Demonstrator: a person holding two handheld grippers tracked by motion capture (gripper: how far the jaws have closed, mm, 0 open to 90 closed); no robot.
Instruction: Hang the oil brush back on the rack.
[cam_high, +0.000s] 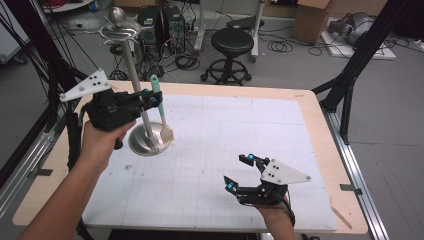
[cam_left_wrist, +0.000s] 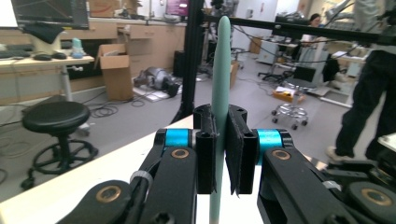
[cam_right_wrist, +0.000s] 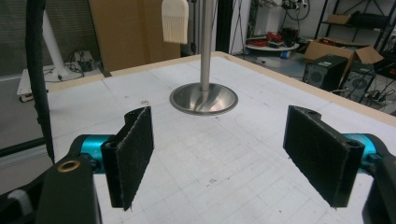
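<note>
One light, stiff-handled brush (cam_high: 161, 112) hangs upper left of the frame, left gripper (cam_high: 156, 98) clenched on its slim green handle beside the steel stand (cam_high: 148, 138), right gripper (cam_high: 239, 172) gaping empty.

Brush (cam_right_wrist: 175, 21) handle and stand (cam_right_wrist: 203, 95) top — beyond the upper edge.

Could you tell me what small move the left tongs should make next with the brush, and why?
Probably lift the brush a little higher toward the stand's top dish. The left tongs are shut on its green handle, its bristles hang above the round base beside the pole, and the right tongs sit open, well away.
</note>
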